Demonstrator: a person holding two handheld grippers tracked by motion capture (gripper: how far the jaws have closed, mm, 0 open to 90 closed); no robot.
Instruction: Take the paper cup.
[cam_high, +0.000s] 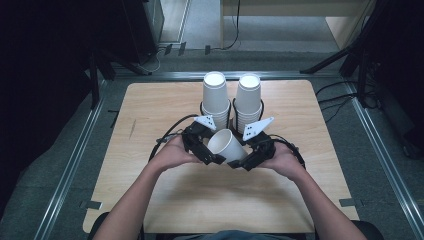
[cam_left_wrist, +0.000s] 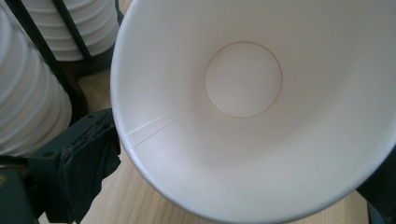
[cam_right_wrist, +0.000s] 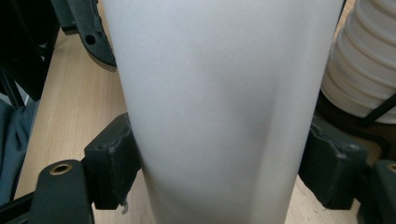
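A single white paper cup (cam_high: 227, 144) hangs tilted over the middle of the wooden table (cam_high: 150, 115), with its mouth turned up and to the left. My right gripper (cam_high: 247, 157) is shut on the cup's body (cam_right_wrist: 219, 116), one black pad (cam_right_wrist: 114, 158) pressed against each side. My left gripper (cam_high: 205, 150) faces into the cup's mouth (cam_left_wrist: 243, 79). Its jaws straddle the rim, and the left pad (cam_left_wrist: 88, 154) touches the rim's outside. Both of the person's hands meet at the cup.
Two tall stacks of white paper cups (cam_high: 215, 97) (cam_high: 248, 97) stand upside down in black wire holders just behind the grippers. Their ribbed rims sit close beside the held cup (cam_left_wrist: 28, 102) (cam_right_wrist: 364, 70). Bare wood lies to the left, right and front.
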